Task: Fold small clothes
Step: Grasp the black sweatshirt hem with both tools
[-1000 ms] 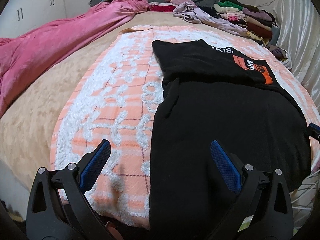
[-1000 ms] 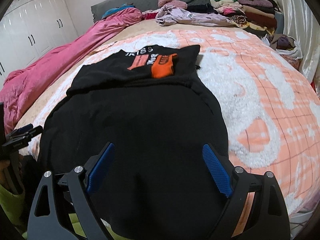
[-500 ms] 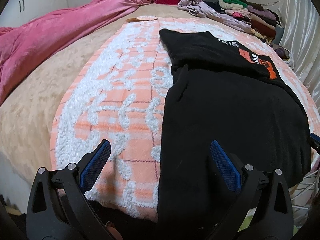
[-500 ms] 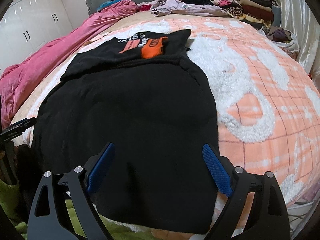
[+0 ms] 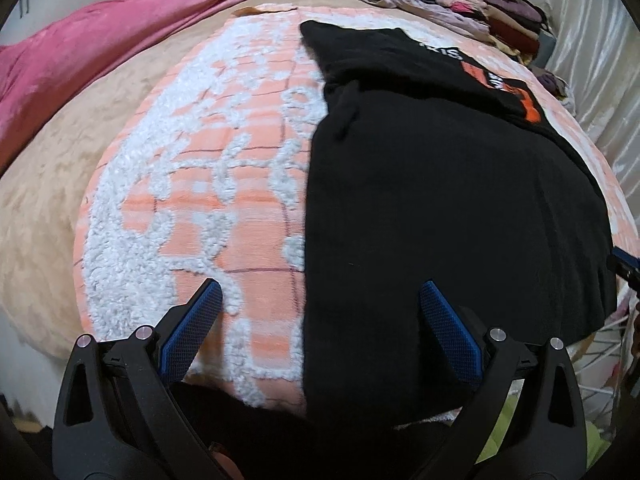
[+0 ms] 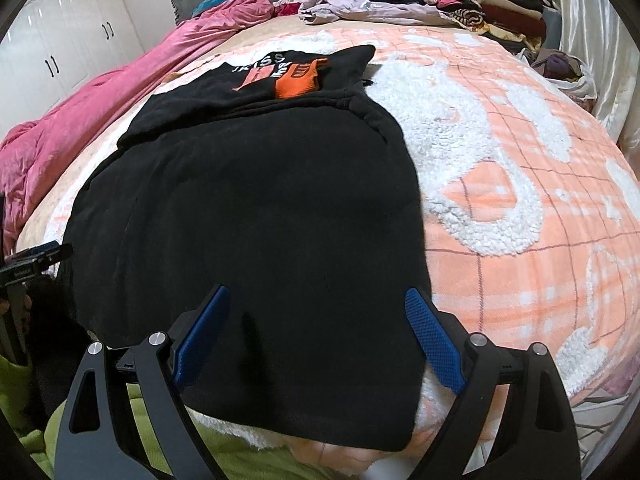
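A black garment lies flat on the orange-and-white blanket, its folded top end bearing white letters and an orange patch. My left gripper hovers over the garment's near left edge. Its jaws are closing but still wide, with that edge and bare blanket below the gap and no pad touching cloth. My right gripper stands open above the near right part of the black garment, close to the hem. Each gripper's tip shows at the edge of the other's view.
A pink quilt runs along the left of the bed. Stacked folded clothes and a crumpled lilac garment sit at the far end. White wardrobe doors stand at the left, a pale curtain at the right, green fabric below.
Both cameras have sunk and tipped down toward the garment's near end, so the bed's far end has slid up in both views. The garment itself has not moved.
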Demonstrator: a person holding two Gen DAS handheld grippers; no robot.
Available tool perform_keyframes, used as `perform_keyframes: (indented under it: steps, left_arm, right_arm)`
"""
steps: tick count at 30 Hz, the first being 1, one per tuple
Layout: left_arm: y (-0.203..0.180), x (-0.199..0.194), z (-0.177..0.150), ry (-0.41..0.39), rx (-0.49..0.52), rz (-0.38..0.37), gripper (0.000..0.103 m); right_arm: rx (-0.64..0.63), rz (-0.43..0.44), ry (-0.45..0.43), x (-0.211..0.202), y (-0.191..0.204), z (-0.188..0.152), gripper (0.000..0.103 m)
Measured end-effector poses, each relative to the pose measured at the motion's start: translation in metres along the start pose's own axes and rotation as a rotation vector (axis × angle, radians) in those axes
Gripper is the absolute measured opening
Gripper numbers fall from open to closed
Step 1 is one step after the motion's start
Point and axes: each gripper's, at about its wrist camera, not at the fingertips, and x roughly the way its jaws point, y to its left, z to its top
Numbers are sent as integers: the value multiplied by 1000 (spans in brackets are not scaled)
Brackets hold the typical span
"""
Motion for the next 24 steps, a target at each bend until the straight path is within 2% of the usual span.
perform_keyframes:
  steps: [2, 7, 9, 13, 15, 16, 17, 18, 19, 21, 24]
  left_arm:
    - [-6, 0, -2, 2, 18, -17, 80]
    - [-16, 2, -3, 4, 54, -22, 71]
    - [-15, 2, -3, 3, 52, -27, 64]
    - [-11, 1, -2, 2, 36, -47, 58]
    - [-10, 0, -3, 1, 31, -52, 53]
    - [-10, -1, -3, -1, 30, -55, 50]
    - [-10, -2, -3, -3, 29, -59, 40]
    - [-10, -4, -3, -5, 25, -76, 30]
    - [-10, -6, -3, -6, 20, -85, 28]
    - [-10, -7, -4, -6, 21, -96, 19]
    - [-9, -4, -5, 6, 17, -107, 19]
  right_arm:
    - [9, -15, -8, -3, -3, -1, 88]
    - [37, -39, 10, -4, -19, -7, 88]
    - [60, -31, 25, -2, -24, -10, 88]
    - [91, -5, 24, -3, -30, -12, 87]
    - [81, 15, 32, -4, -29, -12, 73]
    - [77, 24, 35, -4, -29, -11, 59]
    - [70, 40, 39, -5, -28, -11, 50]
    - [62, 54, 43, -6, -27, -10, 36]
    - [52, 63, 42, -8, -26, -9, 28]
    - [47, 79, 41, -10, -28, -8, 22]
    - [73, 95, 55, -6, -38, -9, 22]
